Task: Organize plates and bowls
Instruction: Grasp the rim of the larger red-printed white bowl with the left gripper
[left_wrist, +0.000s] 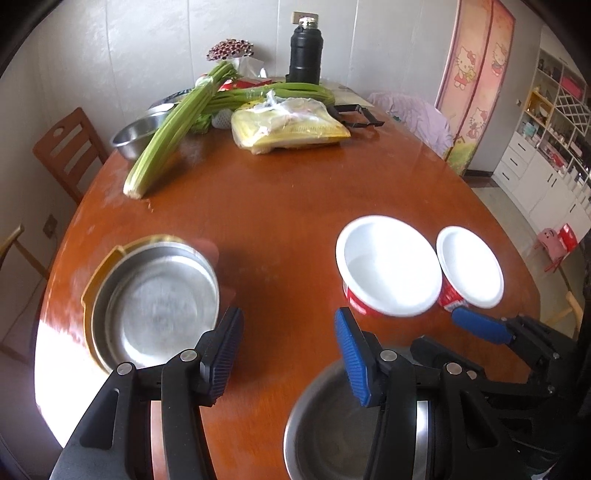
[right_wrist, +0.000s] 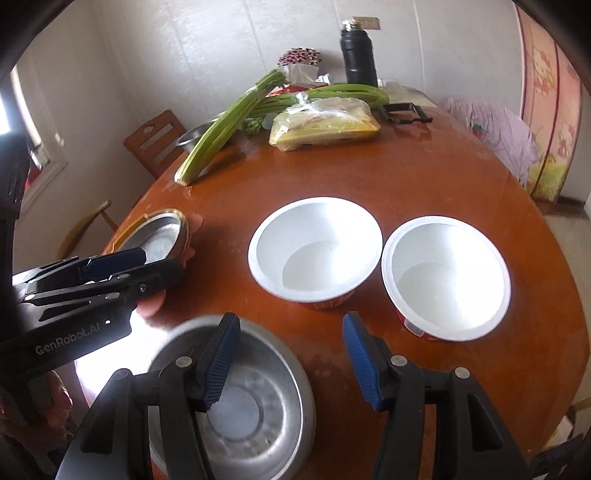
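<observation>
We are hovering over the table (right_wrist: 424, 177); the steel bowl (right_wrist: 236, 398) is sitting under our right gripper (right_wrist: 291, 360), the steel plate (left_wrist: 162, 299) beside our left gripper (left_wrist: 290, 354), both released, gripping nothing.

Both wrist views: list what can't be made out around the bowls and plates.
- Metal bowl: left wrist view, largely behind the left gripper and cut by the bottom edge.
- Metal plate: right wrist view, near part behind the left gripper.
- Stacked dishes under the metal plate: motion-blurred in the left wrist view, count unclear.
- Red print on the white bowls: too small to read.
</observation>
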